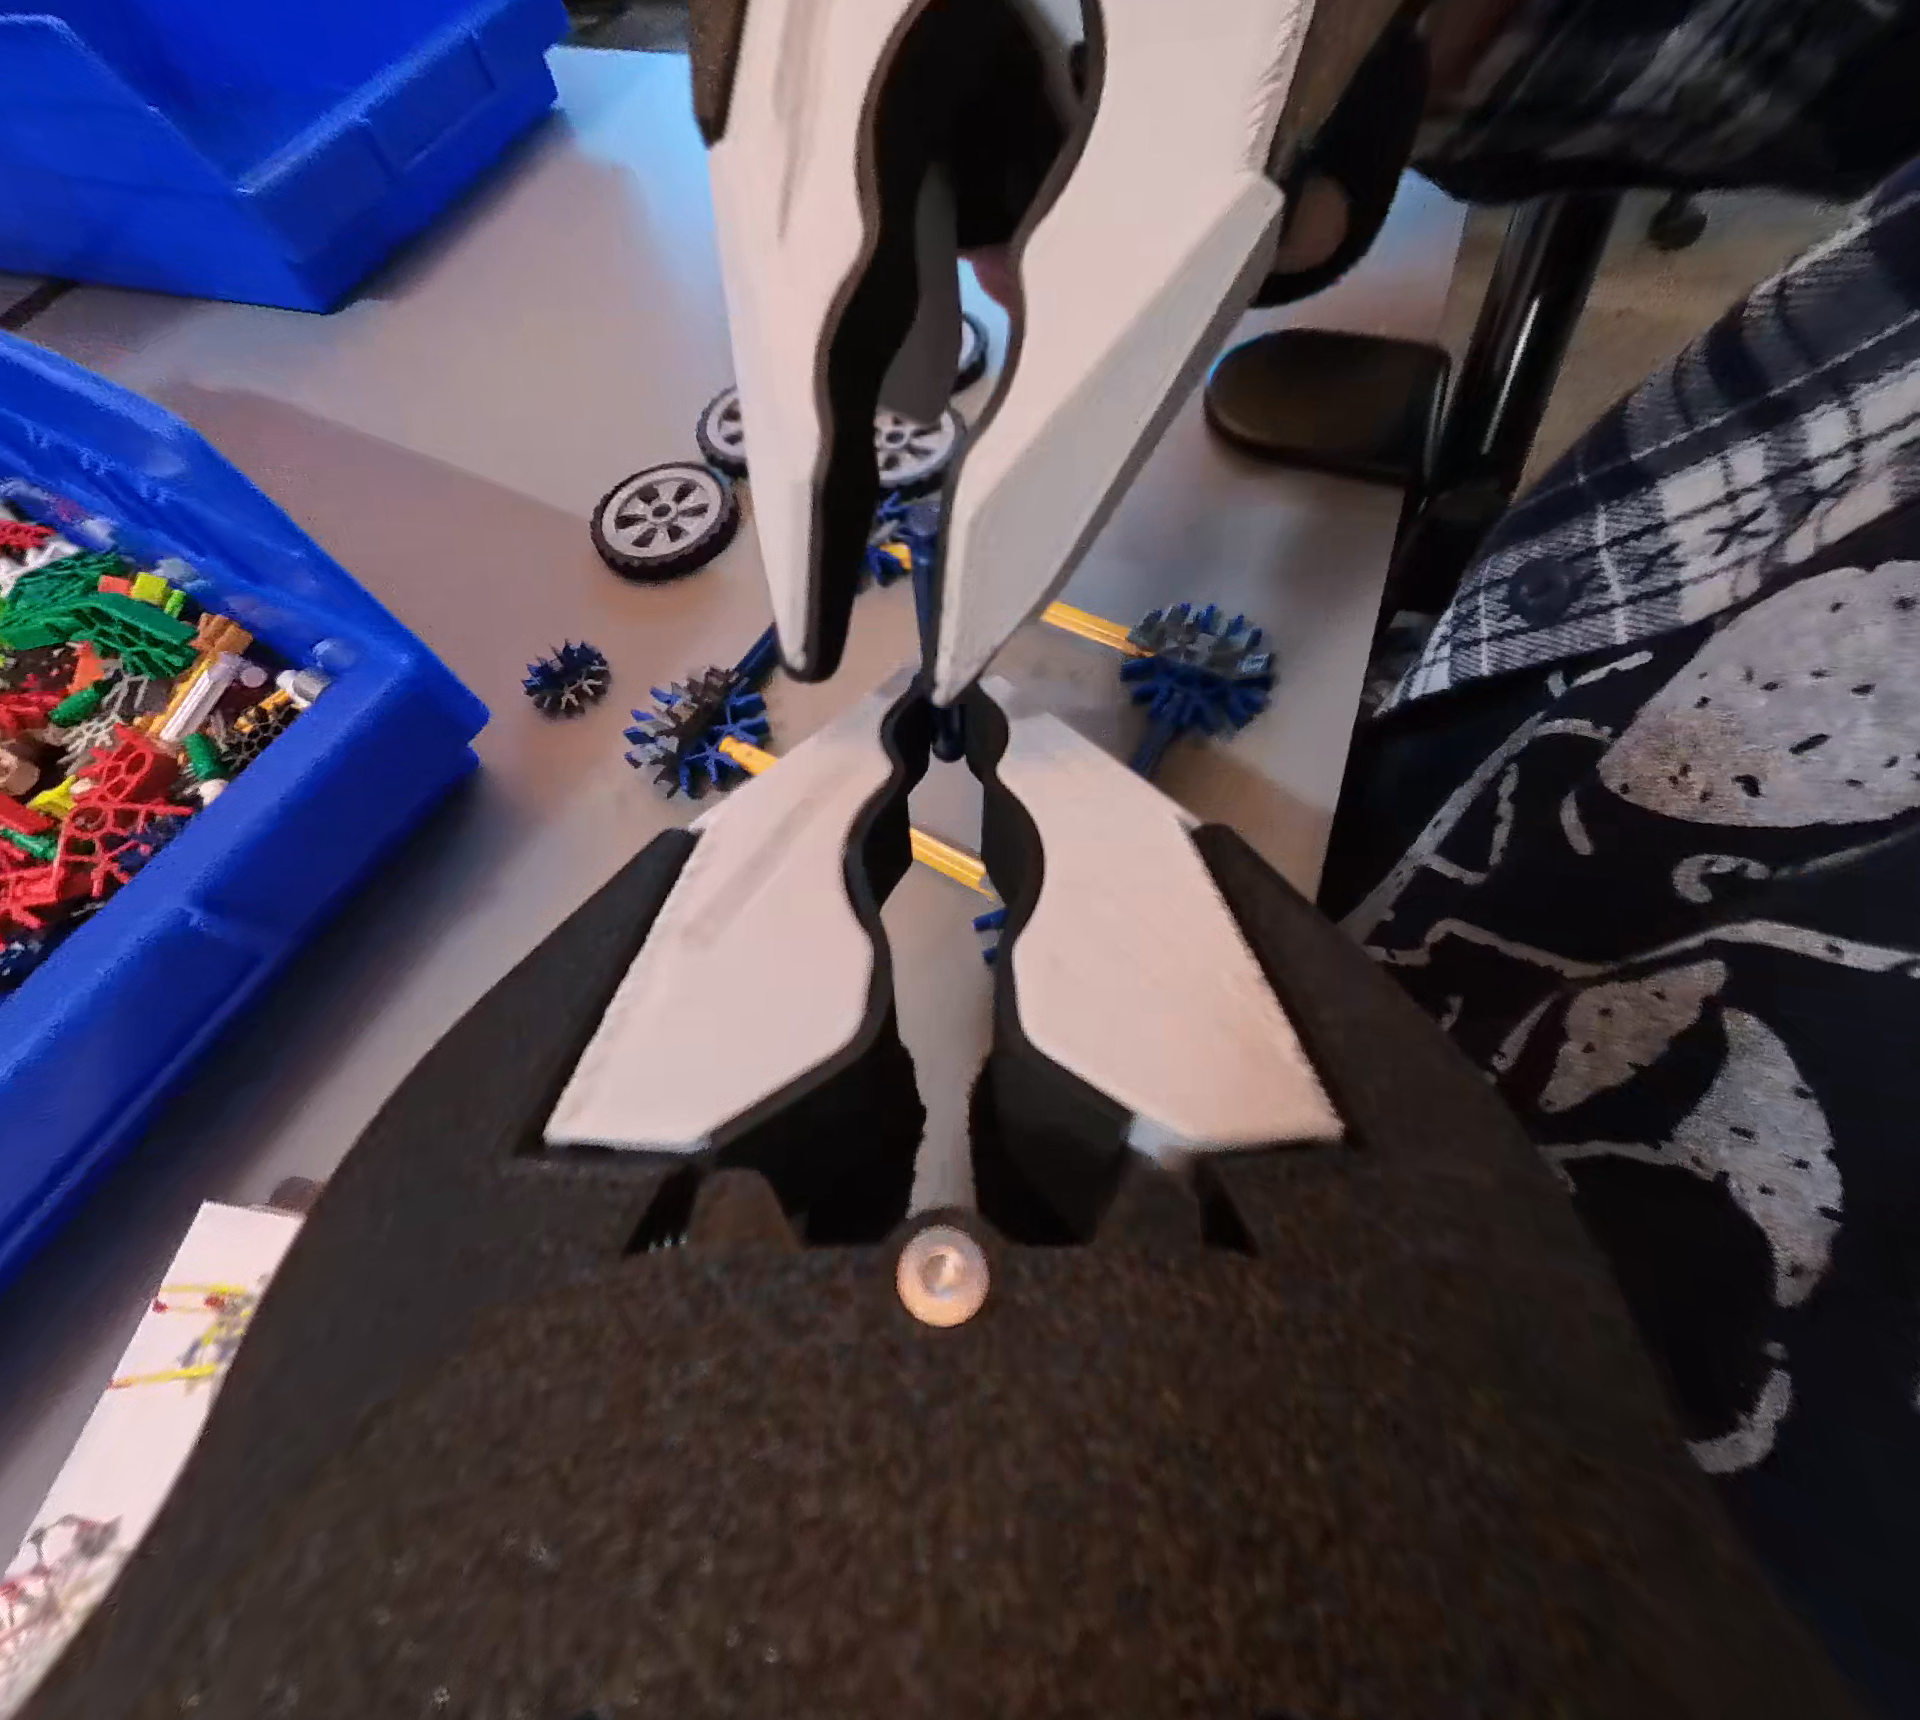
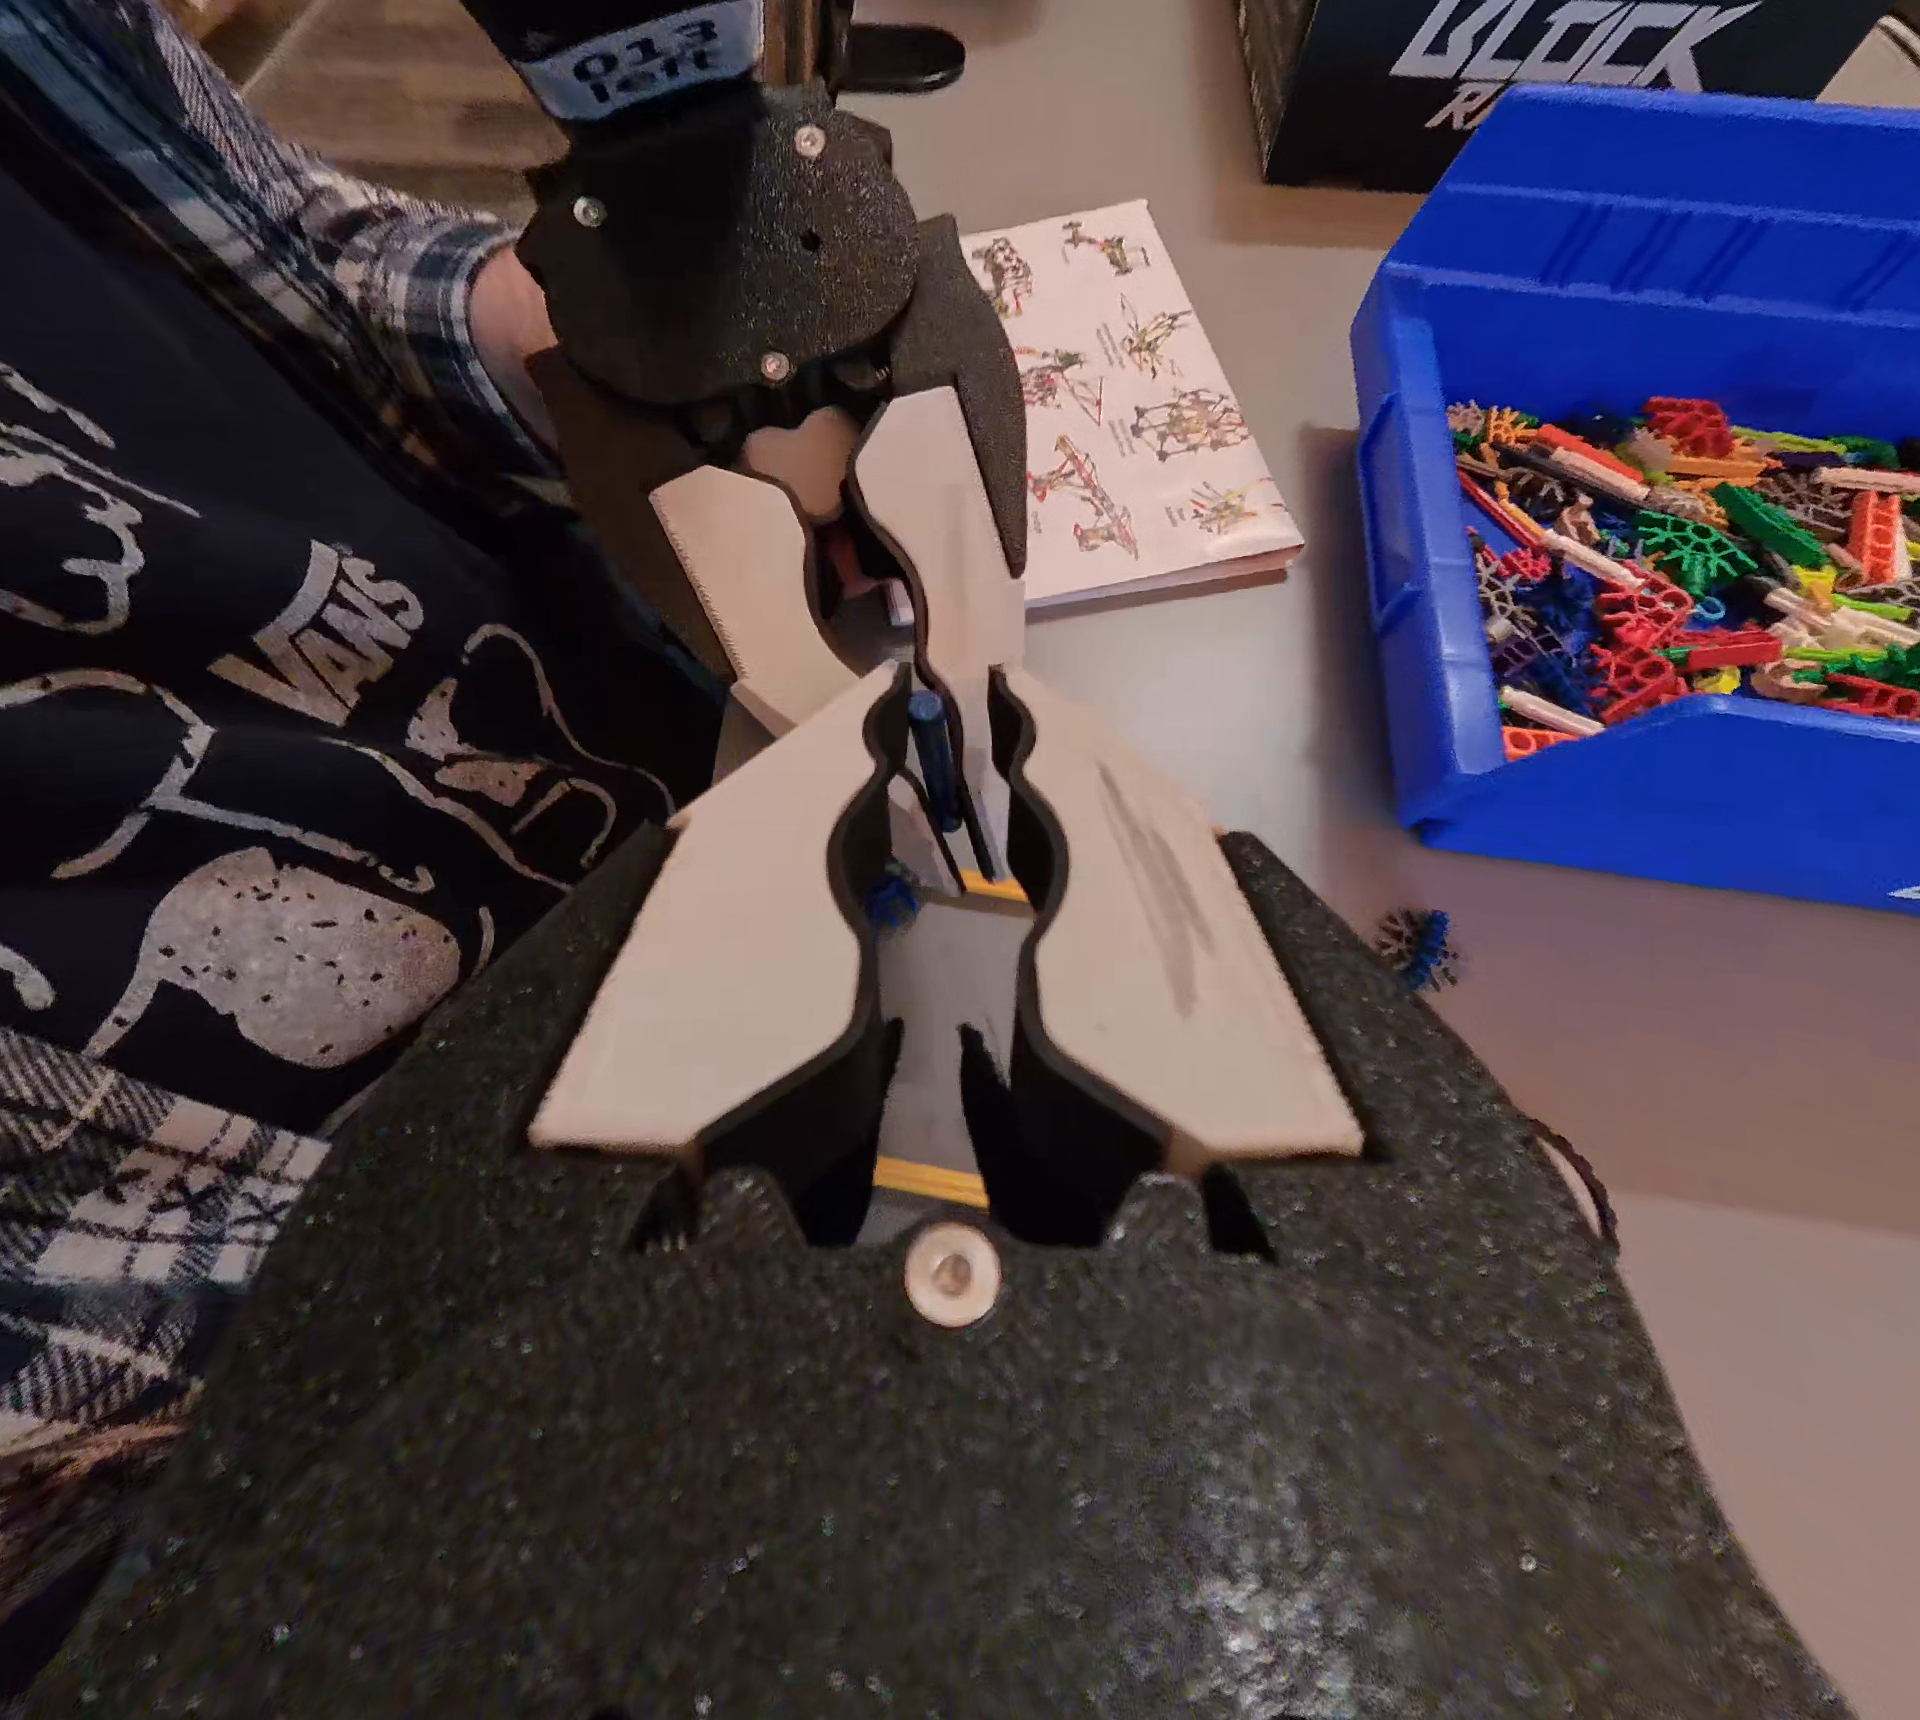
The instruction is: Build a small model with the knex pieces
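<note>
A dark blue rod (image 1: 942, 735) is clamped in the closed left gripper (image 1: 928, 714), near the blue bin (image 1: 312, 839). The right gripper (image 2: 943, 683) is spread apart around it. A steady, square pinch seems called for.

- The left wrist view looks along the left gripper (image 1: 928, 714) from close above the grey table (image 1: 499, 382), with the right gripper (image 1: 883, 662) entering from the top.
- The right wrist view faces the opposite way, left gripper (image 2: 940, 683) at upper centre.
- Both views share the blue bin of parts (image 1: 343, 797) (image 2: 1423, 527) and the booklet (image 1: 125, 1421) (image 2: 1132, 382).
</note>
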`<state>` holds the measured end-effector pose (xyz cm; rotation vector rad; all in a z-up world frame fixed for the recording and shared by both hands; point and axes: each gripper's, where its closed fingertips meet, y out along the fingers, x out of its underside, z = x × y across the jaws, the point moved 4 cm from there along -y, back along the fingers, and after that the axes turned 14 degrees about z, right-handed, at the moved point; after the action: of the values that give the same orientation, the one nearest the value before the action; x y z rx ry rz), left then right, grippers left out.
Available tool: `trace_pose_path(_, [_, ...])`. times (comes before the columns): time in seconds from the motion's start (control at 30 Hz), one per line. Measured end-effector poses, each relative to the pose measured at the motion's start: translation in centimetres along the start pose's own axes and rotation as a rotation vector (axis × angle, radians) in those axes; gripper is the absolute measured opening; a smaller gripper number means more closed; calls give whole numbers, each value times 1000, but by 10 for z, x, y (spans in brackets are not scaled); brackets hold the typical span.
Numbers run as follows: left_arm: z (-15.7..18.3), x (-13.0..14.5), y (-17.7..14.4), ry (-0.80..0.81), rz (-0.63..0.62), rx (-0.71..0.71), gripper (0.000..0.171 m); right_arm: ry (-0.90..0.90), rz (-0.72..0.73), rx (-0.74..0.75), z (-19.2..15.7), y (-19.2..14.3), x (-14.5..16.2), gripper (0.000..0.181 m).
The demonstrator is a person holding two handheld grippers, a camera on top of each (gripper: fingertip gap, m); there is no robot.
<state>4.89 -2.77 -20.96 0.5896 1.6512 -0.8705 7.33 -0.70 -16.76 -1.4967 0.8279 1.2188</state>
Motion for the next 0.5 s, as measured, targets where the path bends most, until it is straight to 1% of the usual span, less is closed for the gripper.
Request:
trace_pose_path(0.07, [-1,3,1,15,-23,-1,3,-17,-21,-15,-2,1,3,5])
trace_pose_path(0.3, [-8,5,1,24,-38,-10,3,-50,-66,15,4,-1,6,4])
trace_pose_path(0.5, [-18,4,3,12,-20,-45,4,-15,-35,54,16,-4,6,4])
